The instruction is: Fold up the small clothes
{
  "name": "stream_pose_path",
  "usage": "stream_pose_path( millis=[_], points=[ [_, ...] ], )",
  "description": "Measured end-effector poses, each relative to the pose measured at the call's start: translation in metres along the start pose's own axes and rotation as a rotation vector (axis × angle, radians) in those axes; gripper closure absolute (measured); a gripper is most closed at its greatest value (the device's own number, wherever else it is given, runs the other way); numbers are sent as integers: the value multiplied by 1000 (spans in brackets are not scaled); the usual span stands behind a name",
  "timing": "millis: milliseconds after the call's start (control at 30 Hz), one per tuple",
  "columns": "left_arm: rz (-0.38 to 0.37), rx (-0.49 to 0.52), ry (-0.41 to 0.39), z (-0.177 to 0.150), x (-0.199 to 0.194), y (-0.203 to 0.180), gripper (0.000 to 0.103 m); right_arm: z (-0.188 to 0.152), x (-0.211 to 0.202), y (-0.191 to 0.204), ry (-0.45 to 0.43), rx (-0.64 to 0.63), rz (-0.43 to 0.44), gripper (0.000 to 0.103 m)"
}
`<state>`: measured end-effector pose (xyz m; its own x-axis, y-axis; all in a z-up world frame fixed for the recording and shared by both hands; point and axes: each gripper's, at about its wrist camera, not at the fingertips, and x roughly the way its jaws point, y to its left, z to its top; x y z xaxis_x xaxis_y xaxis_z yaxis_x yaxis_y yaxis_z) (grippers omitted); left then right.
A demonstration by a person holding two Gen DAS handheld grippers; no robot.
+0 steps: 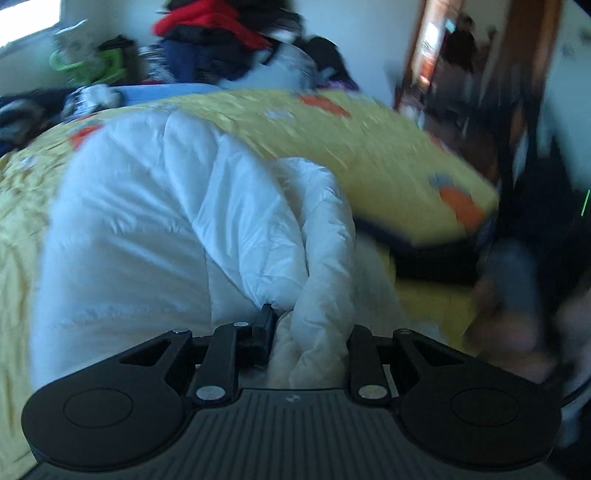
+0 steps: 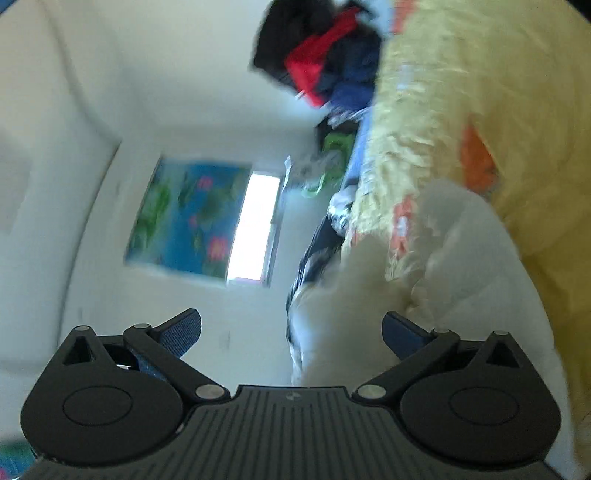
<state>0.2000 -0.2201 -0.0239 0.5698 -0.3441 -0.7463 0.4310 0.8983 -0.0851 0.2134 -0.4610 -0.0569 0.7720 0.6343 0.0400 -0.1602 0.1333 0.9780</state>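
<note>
Fabric of a white puffy quilted jacket point(image 1: 177, 229) is being pinched by the left gripper point(image 1: 284, 332) over the yellow bedspread point(image 1: 332, 140); the right gripper point(image 2: 291, 332) is gaping, holding nothing.

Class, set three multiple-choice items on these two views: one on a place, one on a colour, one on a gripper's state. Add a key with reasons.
1. The white jacket lies on:
A a yellow bedspread
B a floor
C a chair

2. The garment topping the far clothes pile is:
A green
B red
C pink

3. The right gripper is:
A shut on the jacket
B shut, empty
C open

Key: A, yellow cloth surrounds the jacket; B, red fabric shows at the top; C, its fingers stand wide apart, gripping nothing.
</note>
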Motion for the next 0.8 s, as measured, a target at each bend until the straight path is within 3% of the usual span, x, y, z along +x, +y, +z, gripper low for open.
stream_pose_path(
  millis=[133,233,300,333,400,467,567,600,633,667,733,800],
  points=[
    [69,186,-50,-26,18,-45,82,17,-4,42,43,-180,22,2],
    [102,310,-89,-43,25,-69,82,35,33,63,235,-205,4,2],
    [131,385,-115,-54,28,-79,82,33,60,75,355,-289,-5,2],
    [140,406,-125,-59,29,-81,83,32,74,76,407,-339,-34,1],
    [140,432,-139,-68,26,-82,83,32,91,66,430,-405,-158,1],
    [124,447,-148,-72,22,-79,82,38,98,28,434,-350,-244,7],
    [30,381,-135,-66,7,-62,82,36,76,-18,384,-251,-211,41],
    [-17,341,-119,-61,-2,-53,82,33,64,-29,370,-242,-206,61],
    [-75,292,-99,-57,-13,-42,82,33,61,-38,357,-217,-208,87],
    [-141,249,-82,-51,-24,-31,82,36,57,-50,347,-178,-223,103],
    [-268,200,-56,-43,-53,-12,82,33,52,-69,330,-119,-185,102],
    [-394,145,-73,-32,-82,6,81,31,53,-67,322,-151,-199,102]
  ],
)
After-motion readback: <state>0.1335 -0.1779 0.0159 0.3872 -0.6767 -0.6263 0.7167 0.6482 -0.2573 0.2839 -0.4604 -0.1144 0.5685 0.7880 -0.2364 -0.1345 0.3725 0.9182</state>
